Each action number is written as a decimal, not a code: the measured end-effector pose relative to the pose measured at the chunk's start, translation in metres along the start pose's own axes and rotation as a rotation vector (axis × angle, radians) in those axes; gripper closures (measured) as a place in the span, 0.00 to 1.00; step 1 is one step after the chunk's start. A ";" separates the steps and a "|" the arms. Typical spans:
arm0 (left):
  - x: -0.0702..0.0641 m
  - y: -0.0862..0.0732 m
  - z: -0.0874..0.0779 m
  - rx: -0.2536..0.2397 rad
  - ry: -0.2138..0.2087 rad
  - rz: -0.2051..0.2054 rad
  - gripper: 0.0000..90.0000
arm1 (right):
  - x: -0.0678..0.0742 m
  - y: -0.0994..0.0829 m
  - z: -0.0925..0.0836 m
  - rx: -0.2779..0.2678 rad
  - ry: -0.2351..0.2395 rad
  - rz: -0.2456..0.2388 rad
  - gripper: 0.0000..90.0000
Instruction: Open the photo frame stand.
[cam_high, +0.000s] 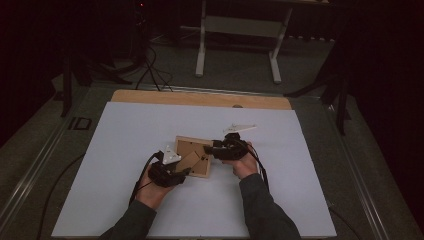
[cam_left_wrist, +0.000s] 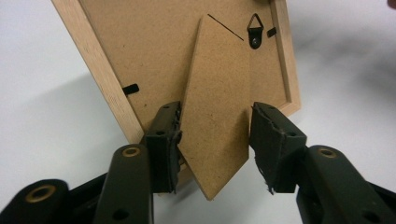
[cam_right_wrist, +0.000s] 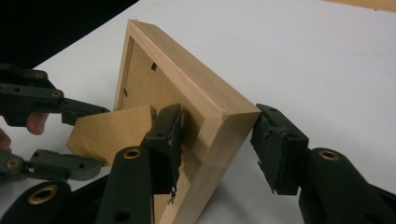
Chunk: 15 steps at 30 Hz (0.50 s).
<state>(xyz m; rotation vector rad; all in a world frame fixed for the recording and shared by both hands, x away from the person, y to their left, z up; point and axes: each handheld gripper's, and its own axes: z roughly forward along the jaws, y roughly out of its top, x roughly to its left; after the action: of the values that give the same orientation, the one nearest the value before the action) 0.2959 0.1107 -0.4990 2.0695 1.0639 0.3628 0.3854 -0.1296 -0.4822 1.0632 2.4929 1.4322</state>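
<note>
Left hand-held gripper: jaws about half open, straddling the fold-out stand on the back of the picture frame. The left pad touches the stand's edge; the right pad stands just beside the other edge with a thin gap, so this is no firm clamp.

Right hand-held gripper: jaws about half open around a corner of the picture frame. The left pad lies against the inner side of the wooden rim; the right pad stands clear of the outer face, so the corner sits between the jaws unpinched.

Frame position: in the high view the picture frame sits near the middle of the white tabletop, back side showing, between the left hand-held gripper at its lower left and the right hand-held gripper at its right edge.

Stand: the brown board juts out from the frame's back toward the left hand-held gripper; the right gripper view also shows it between that gripper's jaws.

Hanger: a small black hook sits on the backing near the stand's top.

Hard to tell: the front of the frame is turned away; whether the frame rests flat or tilted on the tabletop cannot be judged; the high view is dim and the jaws there are too small to read.
</note>
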 end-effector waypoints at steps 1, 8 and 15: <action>0.001 0.000 0.000 0.003 -0.014 -0.010 0.62 | 0.001 0.000 0.000 -0.003 0.002 -0.002 0.60; 0.003 0.001 0.000 0.027 -0.050 -0.004 0.67 | 0.005 0.001 -0.004 -0.014 0.006 -0.028 0.62; 0.004 0.001 0.001 0.017 -0.037 0.006 0.68 | 0.009 0.002 -0.009 -0.026 -0.011 -0.059 0.64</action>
<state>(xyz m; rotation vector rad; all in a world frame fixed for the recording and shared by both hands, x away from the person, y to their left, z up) 0.2996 0.1129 -0.4995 2.0867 1.0423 0.3178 0.3764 -0.1302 -0.4731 0.9817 2.4693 1.4347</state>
